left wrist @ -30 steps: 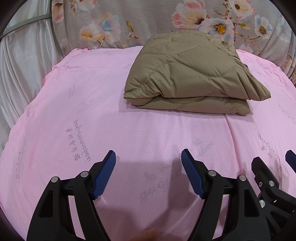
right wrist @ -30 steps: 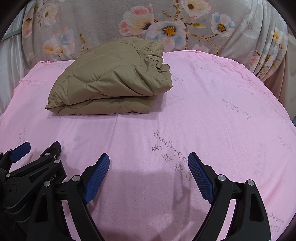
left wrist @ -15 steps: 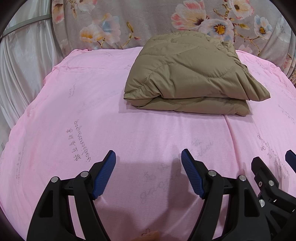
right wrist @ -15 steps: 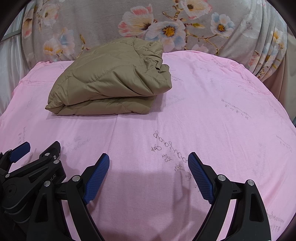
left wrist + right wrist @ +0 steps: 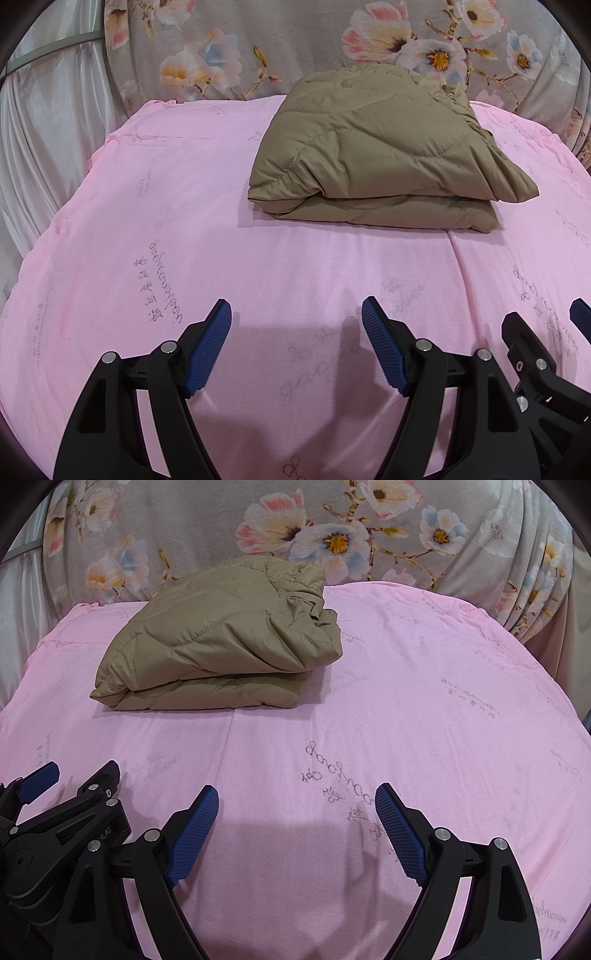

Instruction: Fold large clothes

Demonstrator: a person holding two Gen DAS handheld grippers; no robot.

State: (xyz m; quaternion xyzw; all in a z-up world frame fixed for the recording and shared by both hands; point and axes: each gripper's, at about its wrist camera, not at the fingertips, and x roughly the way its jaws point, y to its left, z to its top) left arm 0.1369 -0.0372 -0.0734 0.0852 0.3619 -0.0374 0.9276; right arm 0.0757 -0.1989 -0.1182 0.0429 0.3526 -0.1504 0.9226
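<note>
My left gripper (image 5: 295,343) and right gripper (image 5: 297,830), both spread and empty, face the folded tan quilted jacket (image 5: 373,155) lying crosswise mid-frame, nearer my left.

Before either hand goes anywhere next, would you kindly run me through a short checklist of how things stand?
1. Left gripper jaws open, nothing between them: ok.
2. Right gripper jaws open, nothing between them: ok.
3. Both grippers clear of the jacket: ok.
4. Jacket folded into a stacked bundle: ok.
5. Bundle lies fully on the pink sheet: ok.
6. Far edge of bundle tidy: cannot tell.
</note>
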